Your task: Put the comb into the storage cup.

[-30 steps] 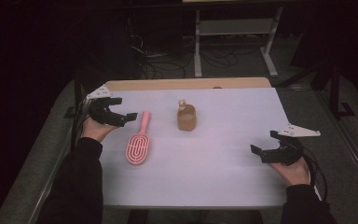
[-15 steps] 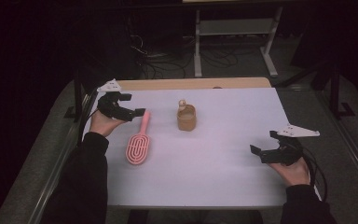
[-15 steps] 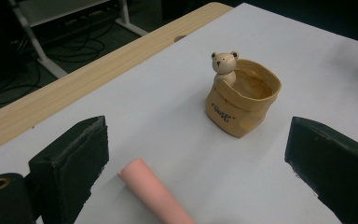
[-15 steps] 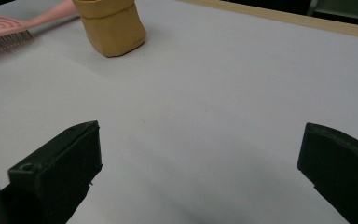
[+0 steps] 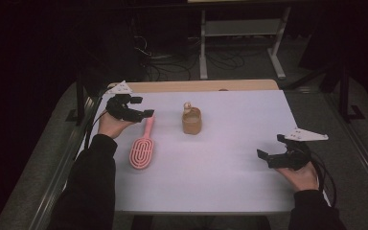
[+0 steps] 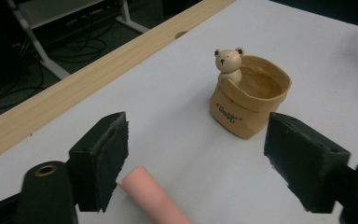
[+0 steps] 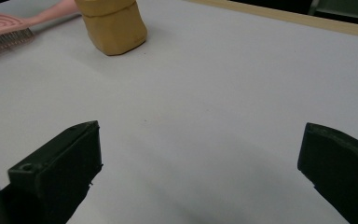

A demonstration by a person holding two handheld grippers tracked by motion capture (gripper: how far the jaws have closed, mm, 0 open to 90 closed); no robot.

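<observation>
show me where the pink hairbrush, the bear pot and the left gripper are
pink hairbrush (image 5: 141, 152), high view, on the oval brush head.
bear pot (image 6: 249, 100), left gripper view, on the tan front wall.
left gripper (image 5: 146, 113), high view, between the tips of its open jaws.

The only writing stood on the tan bag-shaped pot (image 6: 249, 100) with a small bear figure at its rim. In the left gripper view, a short word in dark, curly lettering ran across the pot's front wall, low down and tilted. The letters were too small and blurred to read with certainty. In the high view the pot (image 5: 191, 121) showed no legible marks.
</observation>
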